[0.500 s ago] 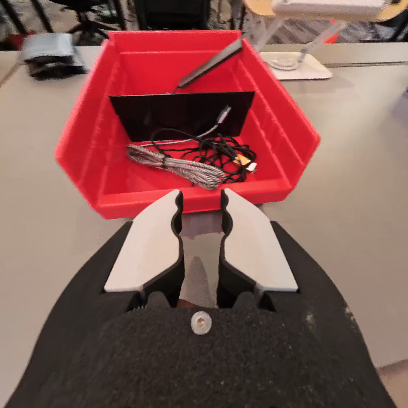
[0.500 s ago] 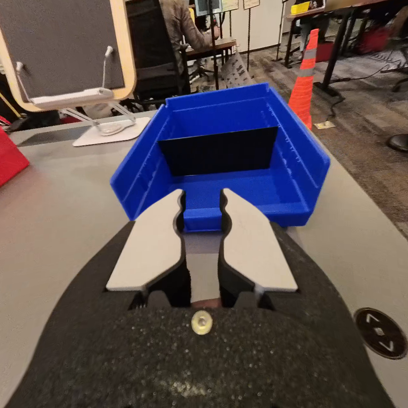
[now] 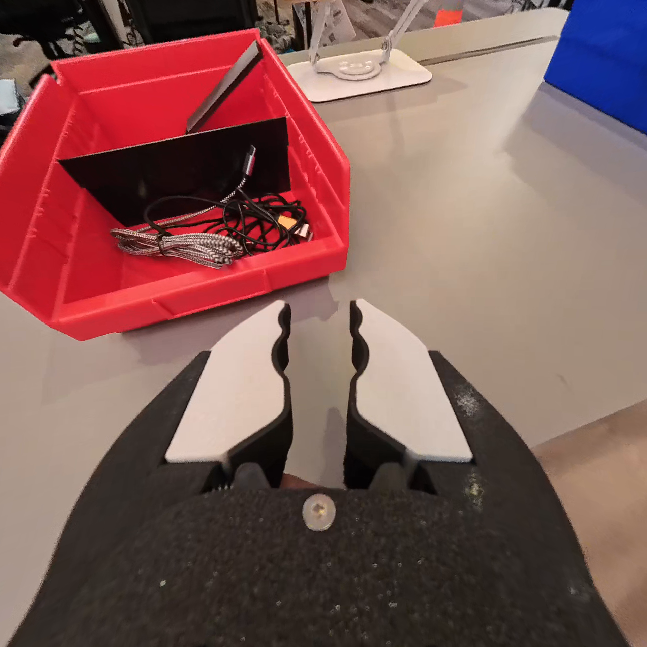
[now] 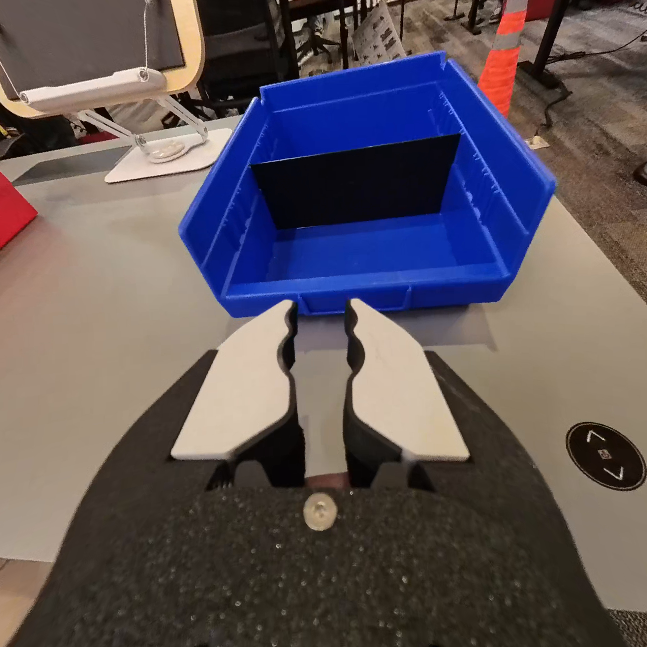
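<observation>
Swung rightward since half a second ago, the left gripper (image 3: pixel 320 308) now has the red bin (image 3: pixel 196 308) at its 11 o'clock instead of dead ahead; its fingers stand parted with a clear gap, holding nothing, above the grey table (image 3: pixel 490 245). Inside the bin, before a black divider (image 3: pixel 175 175), lie a braided cable (image 3: pixel 182 243) and tangled black cables (image 3: pixel 262 220), well apart from the fingertips. The right gripper (image 4: pixel 321 308), fingers likewise ajar and empty, has edged closer to the blue bin (image 4: pixel 350 297), whose front lip sits at 12 o'clock just beyond the tips. A white stand (image 4: pixel 164 154) sits at 10 o'clock.
</observation>
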Motion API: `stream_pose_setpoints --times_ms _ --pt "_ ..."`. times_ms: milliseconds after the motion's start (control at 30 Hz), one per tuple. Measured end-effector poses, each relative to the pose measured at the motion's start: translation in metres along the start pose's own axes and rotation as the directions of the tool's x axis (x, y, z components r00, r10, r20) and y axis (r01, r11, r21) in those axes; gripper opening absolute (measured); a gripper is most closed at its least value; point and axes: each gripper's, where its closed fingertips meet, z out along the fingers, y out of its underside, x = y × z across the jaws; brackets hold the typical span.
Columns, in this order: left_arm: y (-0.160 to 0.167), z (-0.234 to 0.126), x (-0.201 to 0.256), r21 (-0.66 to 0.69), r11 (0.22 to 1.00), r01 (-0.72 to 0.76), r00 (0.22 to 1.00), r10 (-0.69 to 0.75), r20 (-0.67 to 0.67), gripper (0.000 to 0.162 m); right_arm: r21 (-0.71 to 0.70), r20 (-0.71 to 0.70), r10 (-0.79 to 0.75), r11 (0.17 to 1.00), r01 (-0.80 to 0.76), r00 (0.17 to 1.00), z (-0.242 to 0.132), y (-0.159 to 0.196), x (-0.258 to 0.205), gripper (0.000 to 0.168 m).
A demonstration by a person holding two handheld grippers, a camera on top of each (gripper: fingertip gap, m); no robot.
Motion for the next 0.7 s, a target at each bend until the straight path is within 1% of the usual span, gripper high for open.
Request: stream_pose_setpoints --times_ms 100,233,467,567,700 --pt "0.001 0.004 0.000 -0.012 1.000 -0.015 1.000 0.015 0.007 0.032 0.003 0.015 0.020 1.000 -0.020 1.000 0.001 0.000 -0.001 0.025" --pt "0.000 0.009 0.002 -0.013 0.999 -0.034 0.999 0.034 -0.006 0.032 -0.027 0.039 0.045 0.999 -0.043 0.998 0.005 0.005 -0.005 0.025" --pt "0.003 0.017 0.006 -0.033 0.998 -0.062 0.998 0.062 -0.020 0.032 -0.030 0.044 0.046 0.999 -0.044 0.998 0.010 0.003 -0.008 0.025" --pt "0.003 0.018 0.004 -0.034 0.996 -0.083 0.997 0.083 -0.002 0.032 -0.038 0.042 0.030 0.999 -0.029 0.999 0.013 0.003 -0.010 0.025" --pt "0.004 0.017 0.003 -0.036 0.997 -0.071 0.997 0.071 -0.005 0.032 -0.034 0.044 0.022 0.999 -0.021 0.999 0.012 0.003 -0.013 0.025"
